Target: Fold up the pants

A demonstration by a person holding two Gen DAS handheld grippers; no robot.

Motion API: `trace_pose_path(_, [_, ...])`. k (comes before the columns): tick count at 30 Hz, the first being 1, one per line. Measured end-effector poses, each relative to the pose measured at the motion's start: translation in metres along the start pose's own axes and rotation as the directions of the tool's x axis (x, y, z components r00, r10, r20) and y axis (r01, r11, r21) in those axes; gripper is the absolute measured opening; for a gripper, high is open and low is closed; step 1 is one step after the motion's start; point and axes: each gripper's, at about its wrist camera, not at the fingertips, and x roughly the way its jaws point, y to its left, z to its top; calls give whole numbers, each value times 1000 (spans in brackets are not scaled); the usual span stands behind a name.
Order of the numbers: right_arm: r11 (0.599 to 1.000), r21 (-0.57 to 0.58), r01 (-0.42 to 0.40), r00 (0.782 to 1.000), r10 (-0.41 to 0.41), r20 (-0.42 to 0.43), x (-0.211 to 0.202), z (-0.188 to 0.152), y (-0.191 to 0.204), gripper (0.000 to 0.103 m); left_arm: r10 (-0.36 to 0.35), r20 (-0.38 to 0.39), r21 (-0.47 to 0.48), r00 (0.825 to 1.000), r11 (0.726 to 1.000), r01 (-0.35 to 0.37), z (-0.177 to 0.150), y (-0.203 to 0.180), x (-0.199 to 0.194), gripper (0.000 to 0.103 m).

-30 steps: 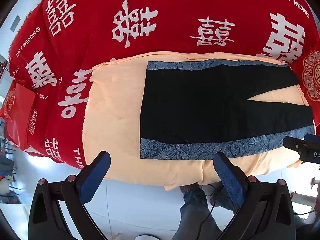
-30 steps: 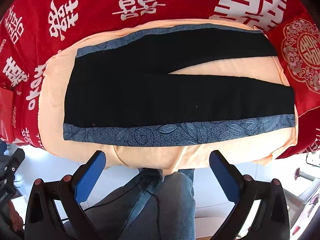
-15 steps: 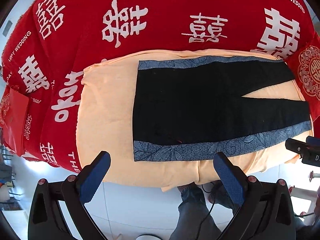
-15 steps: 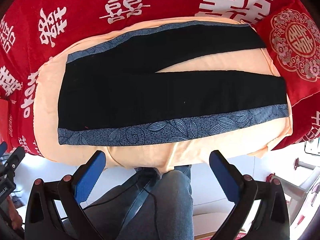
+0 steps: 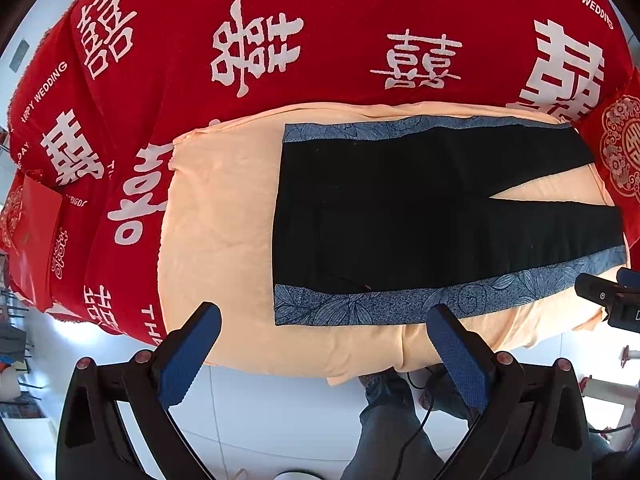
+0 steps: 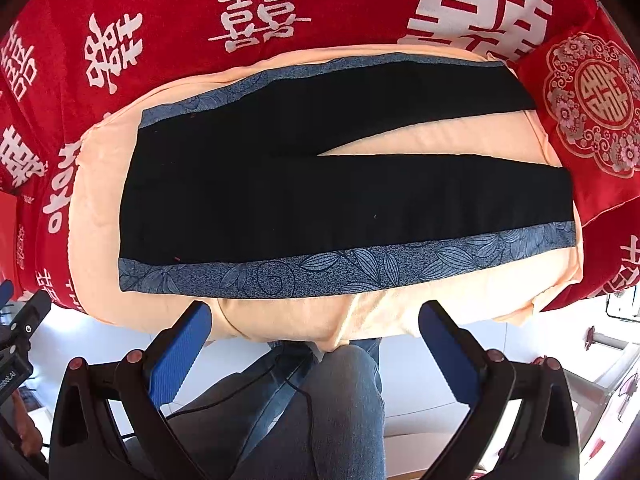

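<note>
Black pants (image 5: 400, 216) (image 6: 280, 196) with blue leaf-patterned side bands lie spread flat on a peach cloth (image 5: 216, 220) (image 6: 400, 316), waist at the left and the two legs fanning apart to the right. My left gripper (image 5: 324, 350) hovers open above the cloth's near edge, just in front of the waist end of the near blue band. My right gripper (image 6: 316, 344) is open too, held in front of the middle of the near band (image 6: 340, 268). Neither gripper touches the fabric.
A red bedspread (image 5: 320, 20) (image 6: 200, 8) with white characters surrounds the peach cloth. A red embroidered cushion (image 6: 592, 120) lies by the leg ends. A person's jeans-clad legs (image 6: 320, 408) and a cable are below the near edge, over white floor tiles (image 5: 260, 408).
Both wrist views have shifted slightly over the last second, drifting left and then back; the pants lie unchanged and both grippers stay open.
</note>
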Motion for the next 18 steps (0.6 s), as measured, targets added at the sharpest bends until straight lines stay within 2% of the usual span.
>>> trace_pose_path(18, [1000, -6, 3, 1000, -3, 13, -3, 4, 0, 103, 2, 11, -5, 1000, 1000, -2, 5, 1, -1, 103])
